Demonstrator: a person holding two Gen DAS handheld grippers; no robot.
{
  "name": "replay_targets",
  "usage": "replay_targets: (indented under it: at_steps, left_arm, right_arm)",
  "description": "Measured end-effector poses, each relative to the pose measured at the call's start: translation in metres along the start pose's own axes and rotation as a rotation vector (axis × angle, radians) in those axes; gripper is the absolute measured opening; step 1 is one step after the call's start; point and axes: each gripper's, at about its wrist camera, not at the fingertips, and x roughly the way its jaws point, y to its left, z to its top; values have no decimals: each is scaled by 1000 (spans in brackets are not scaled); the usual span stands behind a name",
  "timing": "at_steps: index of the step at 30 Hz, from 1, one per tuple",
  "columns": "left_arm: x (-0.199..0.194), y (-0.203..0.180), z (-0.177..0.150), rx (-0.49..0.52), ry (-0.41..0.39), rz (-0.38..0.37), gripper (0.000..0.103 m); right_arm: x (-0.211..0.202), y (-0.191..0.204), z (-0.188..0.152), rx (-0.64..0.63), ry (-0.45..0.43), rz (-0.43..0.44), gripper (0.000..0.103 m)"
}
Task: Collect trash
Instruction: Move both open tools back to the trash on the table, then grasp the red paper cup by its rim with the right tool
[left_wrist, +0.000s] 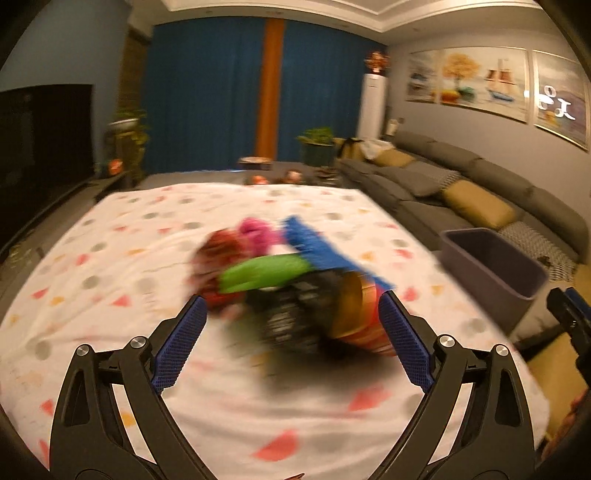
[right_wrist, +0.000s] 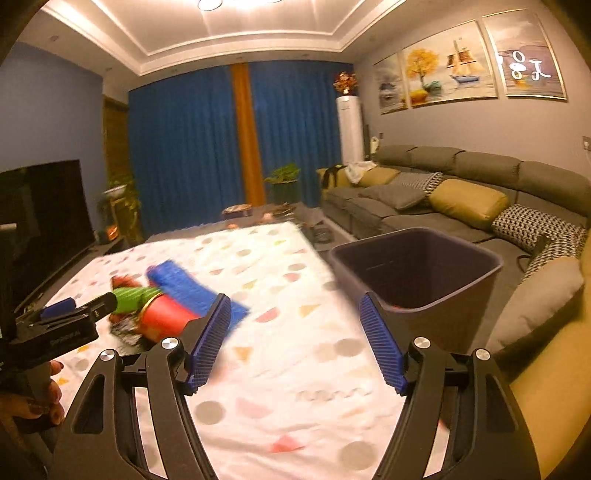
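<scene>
A blurred pile of trash lies on the white patterned cloth (left_wrist: 110, 258): a green wrapper (left_wrist: 266, 273), a blue piece (left_wrist: 321, 247), something pink (left_wrist: 255, 229), a red and gold cup (left_wrist: 362, 317) and a black wrapper (left_wrist: 291, 321). My left gripper (left_wrist: 291, 301) stands open, its tips at the pile's near edge with the cup close by the right pad; no pad visibly presses. In the right wrist view the pile (right_wrist: 166, 299) is at the left with the left gripper (right_wrist: 85, 304) beside it. My right gripper (right_wrist: 293, 299) is open and empty above the cloth, next to the dark bin (right_wrist: 491, 258).
The bin (left_wrist: 491, 266) stands off the cloth's right edge, in front of a grey sofa (right_wrist: 443, 206) with cushions. A TV (right_wrist: 44, 210) lines the left wall. A hand (right_wrist: 44, 391) holds the left gripper. A low table (right_wrist: 258, 212) with clutter lies beyond the cloth.
</scene>
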Motion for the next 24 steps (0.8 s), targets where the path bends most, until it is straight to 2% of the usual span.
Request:
replay_targets:
  at_steps: [8, 12, 17, 24]
  left_arm:
    - [-21, 73, -14, -101, -30, 140, 92]
    - [-28, 97, -16, -133, -42, 183, 92]
    - [-37, 117, -17, -165, -67, 196, 92]
    - [-34, 130, -18, -181, -61, 186, 92]
  right_arm:
    - [16, 61, -12, -67, 48, 56, 71]
    - [27, 86, -16, -95, 70, 73, 71]
    - [46, 116, -17, -124, 88, 70, 70]
    - [74, 140, -20, -135, 136, 61, 54]
